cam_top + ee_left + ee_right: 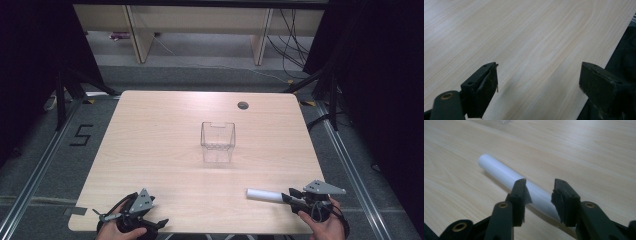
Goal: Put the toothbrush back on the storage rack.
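A white tube [262,195] lies flat on the wooden table [165,150] near its front right corner. My right gripper [286,196] points left at it, held in a hand. In the right gripper view its jaws straddle the near end of the tube [499,170], which runs slantwise between them. The right gripper [540,187] is open, with a sliver of table showing beside one pad. My left gripper [155,227] rests at the front left edge. In its own view the left gripper [539,75] is wide open above bare wood.
A clear plastic box [218,136] stands upright in the middle of the table. A round cable hole [243,105] sits near the far edge. The table's front edge runs just beside the left gripper. Shelving and cables lie beyond the table.
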A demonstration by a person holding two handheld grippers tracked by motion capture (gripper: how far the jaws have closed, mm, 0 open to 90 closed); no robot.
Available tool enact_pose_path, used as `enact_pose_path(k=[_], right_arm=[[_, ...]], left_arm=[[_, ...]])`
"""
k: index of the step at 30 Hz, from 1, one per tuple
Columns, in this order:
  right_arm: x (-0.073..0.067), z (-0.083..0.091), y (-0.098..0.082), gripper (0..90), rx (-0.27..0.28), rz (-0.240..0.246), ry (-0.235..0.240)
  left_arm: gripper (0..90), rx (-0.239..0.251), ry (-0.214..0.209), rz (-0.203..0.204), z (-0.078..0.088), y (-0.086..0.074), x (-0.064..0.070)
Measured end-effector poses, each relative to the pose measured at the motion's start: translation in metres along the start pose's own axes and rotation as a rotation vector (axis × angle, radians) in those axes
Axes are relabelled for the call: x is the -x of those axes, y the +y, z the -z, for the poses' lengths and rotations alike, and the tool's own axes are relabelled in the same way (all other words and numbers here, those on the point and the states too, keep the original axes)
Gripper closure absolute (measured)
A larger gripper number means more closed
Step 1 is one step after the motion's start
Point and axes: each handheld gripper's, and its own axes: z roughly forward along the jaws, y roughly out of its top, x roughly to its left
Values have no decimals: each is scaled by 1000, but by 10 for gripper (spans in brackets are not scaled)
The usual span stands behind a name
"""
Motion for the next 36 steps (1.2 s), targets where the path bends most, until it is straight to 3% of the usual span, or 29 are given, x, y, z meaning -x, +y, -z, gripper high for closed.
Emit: enact_pose_path(k=[7, 11, 16, 17, 18, 21, 22, 23, 25, 28, 30, 31, 33, 35, 36], right_arm=[[1, 4, -2, 734, -26, 2, -10], [2, 6, -7, 812, -29, 48, -36], [3, 11, -5, 867, -36, 52, -38], [4, 10, -6, 871, -31, 70, -32], [4, 10, -5, 877, -37, 55, -24], [9, 11, -6, 891, -51, 95, -45], [7, 12, -7, 897, -77, 73, -49], [7, 12, -6, 899, -91, 113, -60], [6, 12, -6, 900, -108, 116, -64], [5, 13, -7, 900, -128, 96, -66], [9, 13, -8, 900, -136, 115, -68], [8, 12, -9, 900, -147, 85, -71], [10, 11, -10, 900, -156, 82, -71], [11, 9, -12, 900, -153, 83, -78], [14, 9, -12, 900, -162, 111, -80]], left_arm=[[148, 2, 1, 13, 0, 0, 0], [148, 4, -1, 2, 0, 0, 0], [148, 4, 0, 3, 0, 0, 0], [148, 2, 1, 14, 0, 0, 0], [148, 0, 0, -3, 0, 0, 0], [148, 1, 1, 0, 0, 0, 0], [148, -6, -4, -1, 0, 0, -1], [147, -8, -6, 5, 0, 0, -1], [148, 10, -11, 12, -1, 0, 1], [148, -5, -2, -1, 0, 0, -1], [148, -8, -2, 3, 0, 0, -1], [148, -8, -2, 3, 0, 0, -1], [148, 1, 1, 0, 0, 0, 0], [148, -1, -4, -1, 0, 0, 0], [148, -9, -4, -1, 0, 1, -1]])
